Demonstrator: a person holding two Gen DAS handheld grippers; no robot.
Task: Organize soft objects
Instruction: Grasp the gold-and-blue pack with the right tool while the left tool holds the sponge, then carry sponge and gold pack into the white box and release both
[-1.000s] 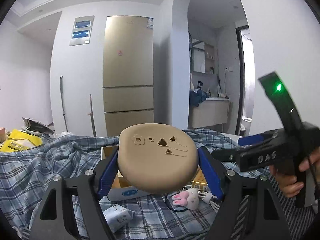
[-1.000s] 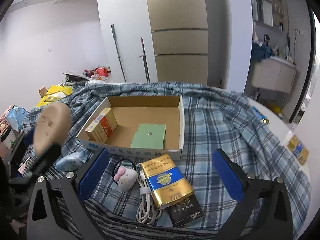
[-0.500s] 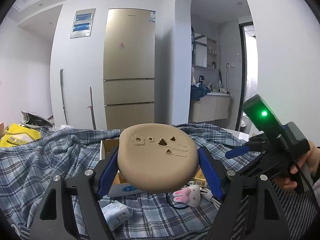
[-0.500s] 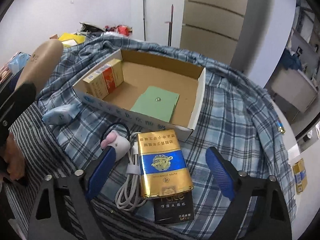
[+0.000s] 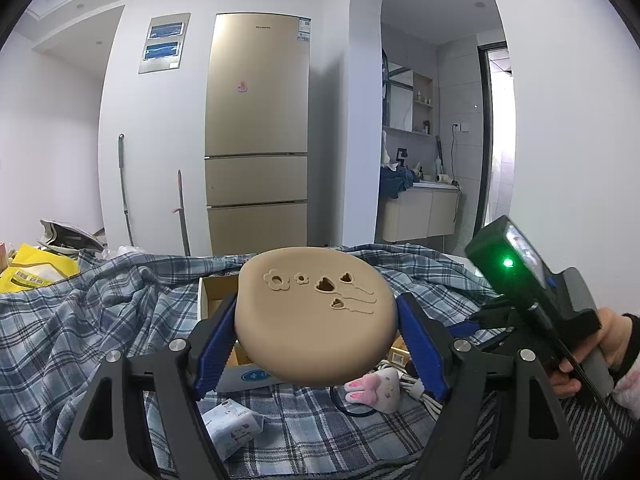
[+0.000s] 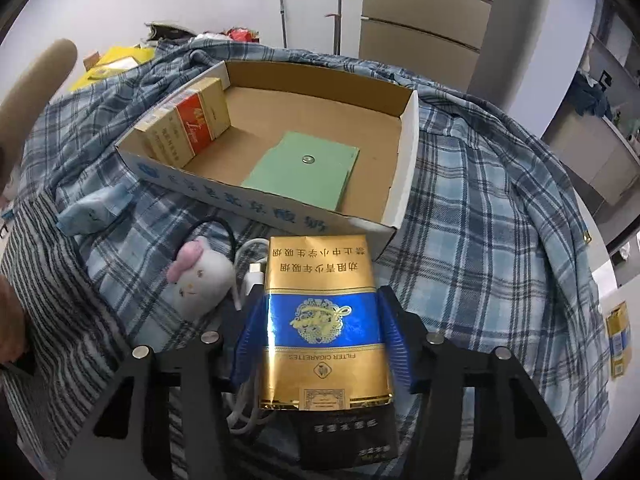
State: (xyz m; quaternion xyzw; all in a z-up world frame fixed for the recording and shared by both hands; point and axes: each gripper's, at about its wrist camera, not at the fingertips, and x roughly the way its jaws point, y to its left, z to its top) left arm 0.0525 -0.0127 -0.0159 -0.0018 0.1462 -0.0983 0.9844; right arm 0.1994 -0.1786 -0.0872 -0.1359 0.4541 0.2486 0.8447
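Plaid cloth (image 6: 472, 216) covering the whole work surface, bunching up toward the back. Cardboard box (image 6: 404, 160) sitting open on it – holding a gold-and-red carton (image 6: 192, 120) against its left wall and a green pad (image 6: 304, 172) lying flat on the floor, mid-right. Tan round cushion (image 5: 316, 316) being clamped edge-to-edge by the left gripper (image 5: 316, 340), blue pads pressing both sides, hanging in the air in front of the box. Gold-and-blue cigarette pack (image 6: 322, 320) lying just in front of the box's near wall, partly overlapping a black pack (image 6: 352, 432); right gripper (image 6: 320, 344) closing on the gold pack, blue pads sitting against both its long sides – firmness of the pinch not resolvable. White bunny plush (image 6: 200, 280) with pink ears lying just left of the pack, touching a white cable (image 6: 248, 268). Light-blue tissue packet (image 6: 96, 208) lying left of the plush, near the box's front-left corner.
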